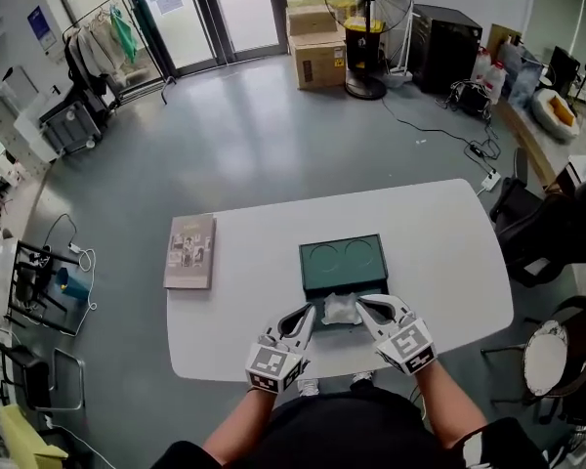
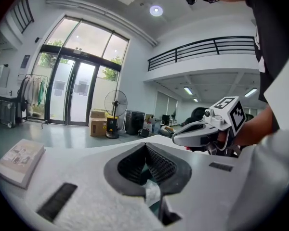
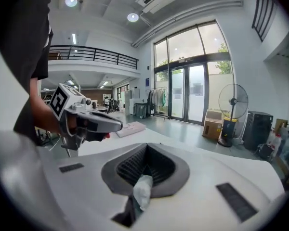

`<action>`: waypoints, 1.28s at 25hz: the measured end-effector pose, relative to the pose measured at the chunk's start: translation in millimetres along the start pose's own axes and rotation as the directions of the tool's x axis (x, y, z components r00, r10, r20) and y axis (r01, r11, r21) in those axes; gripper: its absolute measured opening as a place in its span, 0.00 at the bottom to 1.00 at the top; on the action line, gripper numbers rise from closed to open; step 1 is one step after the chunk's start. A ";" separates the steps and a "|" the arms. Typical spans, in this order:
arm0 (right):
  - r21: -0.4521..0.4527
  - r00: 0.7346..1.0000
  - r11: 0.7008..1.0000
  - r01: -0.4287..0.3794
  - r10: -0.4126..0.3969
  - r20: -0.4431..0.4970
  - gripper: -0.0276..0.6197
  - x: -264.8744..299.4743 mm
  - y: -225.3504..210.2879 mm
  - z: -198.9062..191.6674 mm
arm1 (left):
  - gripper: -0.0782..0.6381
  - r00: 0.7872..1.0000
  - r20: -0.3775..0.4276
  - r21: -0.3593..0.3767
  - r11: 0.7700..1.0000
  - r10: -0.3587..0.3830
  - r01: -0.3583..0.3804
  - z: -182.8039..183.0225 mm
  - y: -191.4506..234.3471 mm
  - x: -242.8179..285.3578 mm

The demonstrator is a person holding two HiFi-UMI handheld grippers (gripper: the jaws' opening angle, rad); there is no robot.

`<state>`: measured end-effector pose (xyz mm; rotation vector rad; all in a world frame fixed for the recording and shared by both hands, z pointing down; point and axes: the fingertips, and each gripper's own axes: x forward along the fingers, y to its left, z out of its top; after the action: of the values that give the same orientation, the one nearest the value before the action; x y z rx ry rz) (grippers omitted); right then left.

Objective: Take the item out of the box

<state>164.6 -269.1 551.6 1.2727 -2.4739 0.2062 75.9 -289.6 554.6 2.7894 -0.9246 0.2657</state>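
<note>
**Both grippers pinch the plastic packet at the box's near edge**

The crumpled plastic packet sits right between the two gripper tips, over the near rim of the dark green box. The left gripper comes at it from the person's left and the right gripper from the right, with the tips angled in toward each other. Each one touches one side of the packet.

In the left gripper view, the left gripper has its jaws clenched together, and a strip of the packet is caught in the seam between the ribbed pads. In the right gripper view it is the same: the right gripper is closed tight on a fold of the packet. So both grasp the packet's thin film.

The packet is pale, whitish and translucent, wrinkled and bunched up, with no clear shape. What is inside it cannot be made out. From the head view I cannot tell whether it is lifted off the box or still resting on the rim.

The box is open and rectangular. It has a dark green insert with two round recesses side by side, and both recesses look bare. It sits near the front middle of the white table.

A flat book-like item lies on the table's left part, well apart from the box.
</note>
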 end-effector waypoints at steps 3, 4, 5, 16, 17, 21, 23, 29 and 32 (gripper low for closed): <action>-0.037 0.997 0.998 -0.044 0.041 -0.066 0.05 12.9 1.3 -14.1 | 0.12 0.999 -0.002 -0.029 0.998 0.050 -0.050 2.7 10.9 -2.2; -0.050 0.994 0.997 -0.059 0.054 -0.091 0.05 17.6 2.0 -19.5 | 0.12 0.998 -0.004 -0.034 0.997 0.062 -0.062 2.2 14.6 -2.4; -0.063 0.991 0.995 -0.074 0.066 -0.116 0.05 22.3 2.1 -25.3 | 0.12 0.997 -0.006 -0.039 0.997 0.071 -0.071 -0.1 17.6 -2.1; -0.160 0.912 0.947 -0.279 0.209 -0.352 0.29 67.0 3.8 -80.6 | 0.12 0.985 -0.042 -0.081 0.982 0.167 -0.170 -21.1 37.1 -11.8; -0.166 0.904 0.941 -0.296 0.219 -0.368 0.31 71.1 5.8 -84.4 | 0.12 0.983 -0.046 -0.083 0.980 0.176 -0.180 -22.0 39.0 -13.4; -0.181 0.866 0.916 -0.358 0.253 -0.432 0.33 87.5 12.3 -102.2 | 0.12 0.977 -0.063 -0.091 0.974 0.203 -0.208 -33.5 47.3 -19.9; -0.174 0.842 0.905 -0.388 0.271 -0.466 0.36 95.5 16.1 -112.2 | 0.12 0.973 -0.068 -0.088 0.971 0.219 -0.224 -36.9 51.3 -24.4; -0.155 0.747 0.873 -0.463 0.290 -0.599 0.37 110.1 24.4 -153.4 | 0.12 0.966 -0.068 -0.091 0.963 0.249 -0.254 -34.3 57.0 -30.2; -0.169 0.719 0.859 -0.483 0.279 -0.637 0.37 114.6 28.0 -164.2 | 0.12 0.959 -0.074 -0.093 0.956 0.273 -0.279 -30.4 62.5 -35.4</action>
<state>120.1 -292.9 747.3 0.4282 -2.0593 0.2419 6.9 -311.5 583.6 2.5403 -1.2754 0.3297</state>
